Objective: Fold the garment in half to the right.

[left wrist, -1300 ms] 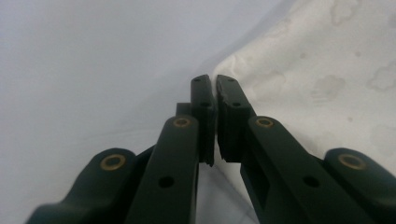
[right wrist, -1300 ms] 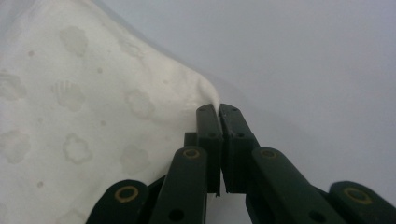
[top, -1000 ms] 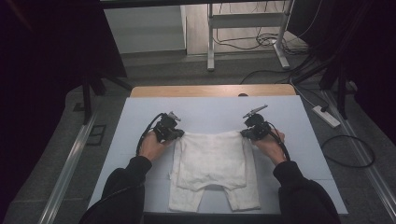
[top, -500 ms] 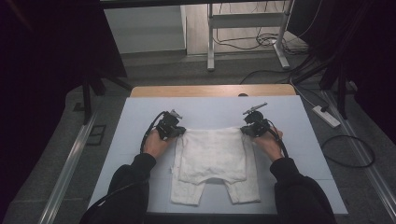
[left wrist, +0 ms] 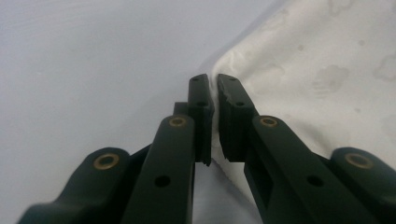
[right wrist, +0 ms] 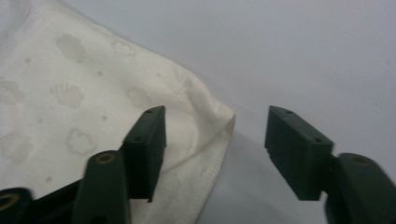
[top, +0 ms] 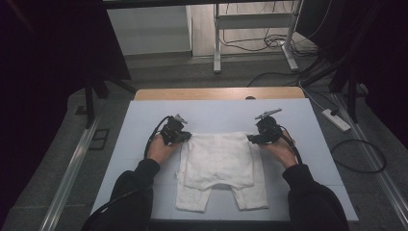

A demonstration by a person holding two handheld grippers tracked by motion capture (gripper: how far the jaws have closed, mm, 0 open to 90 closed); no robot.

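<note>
A pair of white baby pants with a faint printed pattern lies flat on the pale mat, waistband away from the person, legs toward them. My left gripper is at the waistband's left corner. In the left gripper view it is shut on the edge of the cloth. My right gripper is at the right corner. Its jaws have just been opening and now stand apart astride the corner of the cloth, with neither pad pressing on it.
The pale mat covers a wooden table whose far edge shows beyond it. On the floor lie a power strip and cables at the right. A metal frame stands behind the table.
The pants' leg ends have slid a little away from the table's near edge. Both hands stay at the waistband corners, hardly moved.
</note>
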